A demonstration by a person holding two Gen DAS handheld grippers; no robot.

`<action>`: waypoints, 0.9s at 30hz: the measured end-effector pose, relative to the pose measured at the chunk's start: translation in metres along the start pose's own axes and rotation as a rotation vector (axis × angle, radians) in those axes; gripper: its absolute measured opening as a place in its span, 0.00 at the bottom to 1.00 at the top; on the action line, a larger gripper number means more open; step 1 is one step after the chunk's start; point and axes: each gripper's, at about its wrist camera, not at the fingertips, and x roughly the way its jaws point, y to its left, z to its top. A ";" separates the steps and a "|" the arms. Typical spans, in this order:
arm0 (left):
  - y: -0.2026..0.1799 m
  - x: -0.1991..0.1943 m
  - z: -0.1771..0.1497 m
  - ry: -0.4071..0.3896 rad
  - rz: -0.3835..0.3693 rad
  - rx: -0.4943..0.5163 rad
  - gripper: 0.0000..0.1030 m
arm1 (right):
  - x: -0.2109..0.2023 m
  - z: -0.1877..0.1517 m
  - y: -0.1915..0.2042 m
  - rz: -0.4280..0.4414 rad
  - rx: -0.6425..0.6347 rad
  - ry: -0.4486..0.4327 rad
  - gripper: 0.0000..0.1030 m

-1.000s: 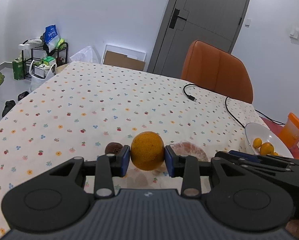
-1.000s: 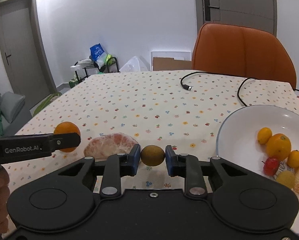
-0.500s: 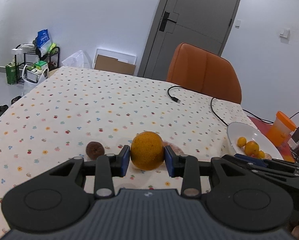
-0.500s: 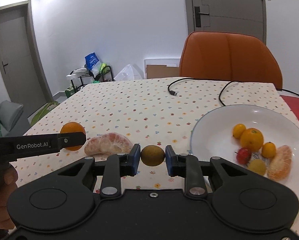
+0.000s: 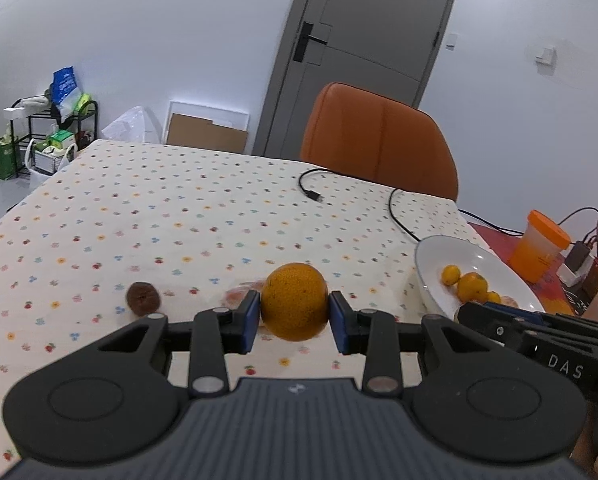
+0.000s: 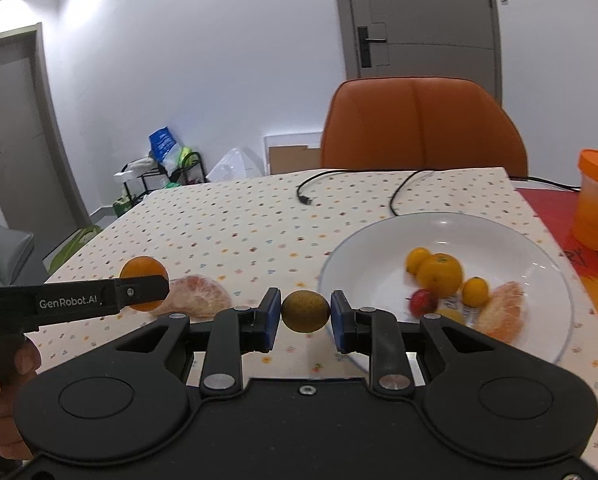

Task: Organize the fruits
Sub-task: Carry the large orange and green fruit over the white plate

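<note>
Dotted tablecloth (image 5: 203, 216) under plate (image 6: 363, 264), cable (image 5: 395, 208)

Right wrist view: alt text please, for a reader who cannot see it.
The right gripper holds a small olive-brown fruit above the dotted tablecloth, beside a white plate of mixed fruit. At left, the left gripper holds an orange near a peeled citrus segment.

Left gripper (image 5: 294, 317) clamps orange (image 5: 294, 307) above tablecloth (image 5: 179, 208); brown fruit (image 5: 143, 299) left, white bowl (image 5: 431, 268) right.
</note>
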 end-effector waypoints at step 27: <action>-0.086 0.027 -0.008 0.045 -0.083 0.146 0.34 | -0.031 -0.020 -0.078 -0.080 0.163 -0.044 0.30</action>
